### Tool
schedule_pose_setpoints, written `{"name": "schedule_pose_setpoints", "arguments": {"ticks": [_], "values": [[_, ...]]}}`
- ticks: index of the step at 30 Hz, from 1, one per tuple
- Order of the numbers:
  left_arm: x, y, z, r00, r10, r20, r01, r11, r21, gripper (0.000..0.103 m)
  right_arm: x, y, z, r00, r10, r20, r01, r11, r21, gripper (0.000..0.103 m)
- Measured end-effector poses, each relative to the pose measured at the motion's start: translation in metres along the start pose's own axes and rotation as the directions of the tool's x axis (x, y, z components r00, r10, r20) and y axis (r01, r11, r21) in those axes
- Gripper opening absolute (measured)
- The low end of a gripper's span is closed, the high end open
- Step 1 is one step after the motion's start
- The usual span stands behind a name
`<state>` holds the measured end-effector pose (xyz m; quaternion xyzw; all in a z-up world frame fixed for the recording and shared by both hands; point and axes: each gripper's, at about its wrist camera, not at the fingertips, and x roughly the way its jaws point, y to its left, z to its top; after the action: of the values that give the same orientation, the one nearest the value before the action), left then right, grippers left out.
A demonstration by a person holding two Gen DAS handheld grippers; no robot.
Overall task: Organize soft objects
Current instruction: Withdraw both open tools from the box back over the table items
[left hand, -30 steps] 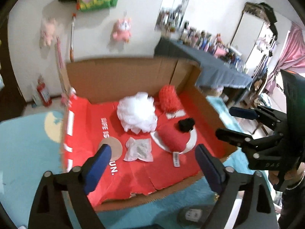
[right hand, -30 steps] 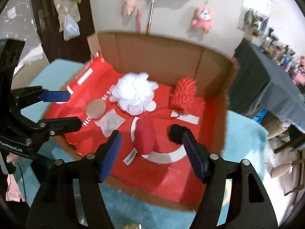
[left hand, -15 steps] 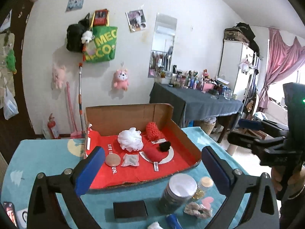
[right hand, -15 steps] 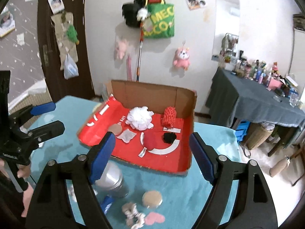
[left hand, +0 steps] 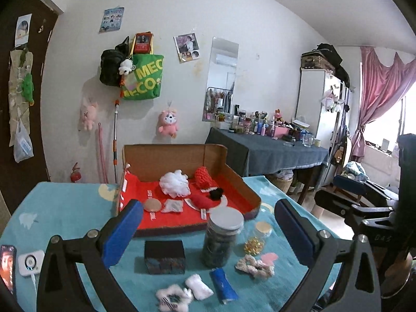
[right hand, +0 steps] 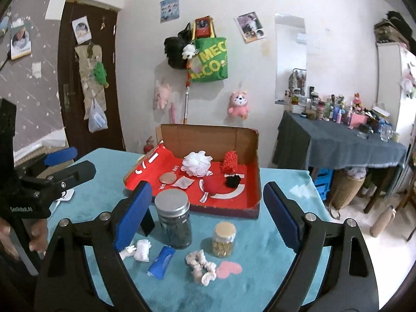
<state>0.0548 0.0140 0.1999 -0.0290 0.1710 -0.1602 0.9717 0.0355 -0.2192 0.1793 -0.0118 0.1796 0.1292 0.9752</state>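
Both tongs empty and spread wide, held above the near edge of the teal surface (right hand: 273,234). Left tongs (left hand: 208,231); right tongs (right hand: 205,210).

Landmark: the cardboard box with red lining (right hand: 256,182), at the far side of the surface. Inside it already: white mesh pouf (right hand: 196,163), red knitted piece (right hand: 230,160), red plush item with tag (right hand: 214,186), black pom-pom (right hand: 232,180), a small clear packet and a round disc.

Soft things outside, all on the near side of the box: cream scrunchie (right hand: 201,266), pink heart pad (right hand: 228,269) just beside it, white fluffy bits (right hand: 141,249), blue soft roll (right hand: 161,261). Hard items stand between these and the box: tall jar with metal lid (right hand: 173,221), small jar with cork-coloured lid (right hand: 224,239), black block (left hand: 165,257).

Judgement: the step in hand is choosing and reaching for the next loose soft thing. The scrunchie sits nearest the right tongs' line. To do it well: come down steeply over its middle with the tongs wide, pinch across the bunched fabric rather than the edge, and lift clear before travelling. Route the carry to the right of the small jar, since both jars block the straight path. The heart pad lies flat and touching-close; a low sweep could drag it along.
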Motion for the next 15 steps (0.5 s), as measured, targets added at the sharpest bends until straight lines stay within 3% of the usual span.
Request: {"name": "schedule_pose_setpoints", "arguments": {"ticks": [10,15], "values": [[-0.010,-0.010,-0.051,0.999,0.040,0.037,-0.039,0.999,-0.007,0.103,-0.018,0.008,-0.059,0.987,-0.124,0.101,0.123,0.992,0.018,0.088],[-0.007,-0.011,-0.076,0.997,0.067,0.037,-0.067,0.998,0.004,0.103,-0.010,0.010,-0.086,0.988,-0.127,0.091,0.126,0.992,0.026,0.091]]}}
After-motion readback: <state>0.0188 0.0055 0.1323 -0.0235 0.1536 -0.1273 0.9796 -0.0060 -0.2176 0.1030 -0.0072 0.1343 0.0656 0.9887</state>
